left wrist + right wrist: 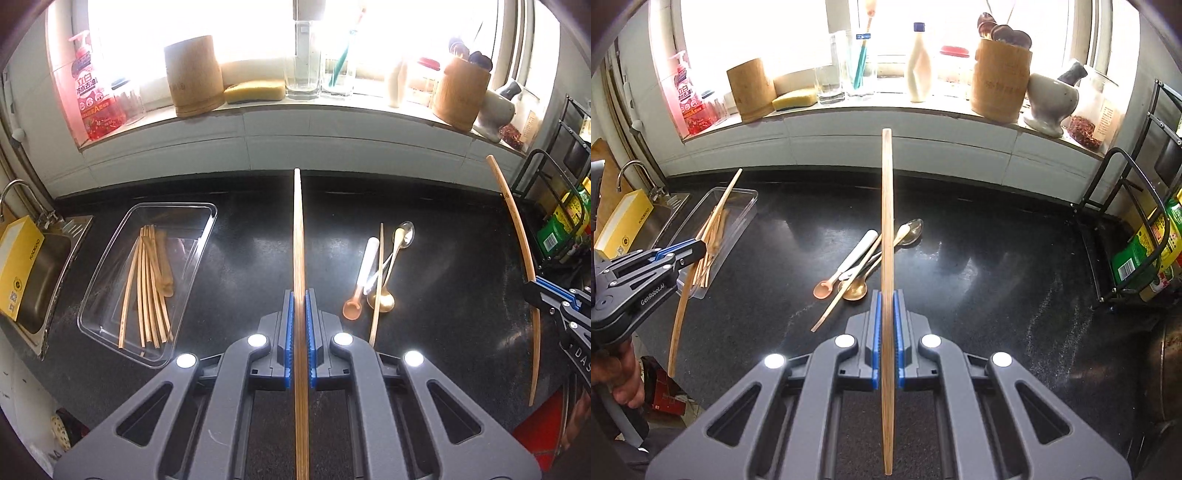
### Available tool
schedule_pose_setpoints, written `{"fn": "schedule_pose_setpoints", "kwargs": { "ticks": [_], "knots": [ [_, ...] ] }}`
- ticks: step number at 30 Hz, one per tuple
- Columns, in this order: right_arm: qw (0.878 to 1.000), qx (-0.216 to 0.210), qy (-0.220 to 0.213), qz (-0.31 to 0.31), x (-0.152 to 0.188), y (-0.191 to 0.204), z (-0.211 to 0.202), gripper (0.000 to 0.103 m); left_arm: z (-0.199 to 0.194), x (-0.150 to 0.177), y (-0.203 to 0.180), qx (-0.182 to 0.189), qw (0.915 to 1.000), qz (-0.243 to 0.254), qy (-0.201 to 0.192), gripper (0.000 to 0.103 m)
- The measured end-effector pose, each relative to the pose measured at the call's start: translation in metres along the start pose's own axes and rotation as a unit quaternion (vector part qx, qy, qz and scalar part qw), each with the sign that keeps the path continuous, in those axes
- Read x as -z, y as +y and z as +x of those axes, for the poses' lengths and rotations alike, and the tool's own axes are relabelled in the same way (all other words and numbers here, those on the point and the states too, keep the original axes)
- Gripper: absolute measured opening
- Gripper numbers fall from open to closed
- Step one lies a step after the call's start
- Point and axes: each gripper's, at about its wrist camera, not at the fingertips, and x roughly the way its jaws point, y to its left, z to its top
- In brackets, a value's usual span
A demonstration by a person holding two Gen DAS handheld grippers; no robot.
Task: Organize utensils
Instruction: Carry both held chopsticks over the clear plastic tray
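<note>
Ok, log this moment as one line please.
left gripper: shut on chopstick | right gripper: shut on second chopstick | tray: holds chopsticks | counter: spoons remaining

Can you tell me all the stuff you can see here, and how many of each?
chopsticks in the tray: several, light wood, lying in the clear tray
clear tray: one, see-through, left on the black counter
loose chopstick: one, light wood, across the spoons
spoons: four, gold, silver, white-handled orange and one pale-handled, piled mid-counter
wooden cups: two, tan, on the windowsill; the right one holds utensils
sponge: one, yellow, windowsill
soap bottle: one, pink, windowsill left
sink: one, steel, far left, yellow box on it
left hand-held gripper: shut on a chopstick
right hand-held gripper: shut on another chopstick
</note>
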Motion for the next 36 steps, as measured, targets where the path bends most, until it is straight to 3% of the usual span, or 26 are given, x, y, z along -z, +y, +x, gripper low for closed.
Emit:
{"fn": "schedule_pose_setpoints", "kwargs": {
  "ticks": [10, 36],
  "knots": [
    [0.999, -0.022, 0.002, -0.029, -0.008, 0.039, 0.009, 0.007, -0.008, 0.009, 0.032, -0.020, 0.9995, -0.024, 0.001, 0.006],
    [0.984, -0.123, 0.016, -0.132, -0.056, 0.263, 0.083, 0.007, -0.009, 0.027, 0.237, -0.113, 0.9849, -0.129, 0.021, 0.006]
  ]
}}
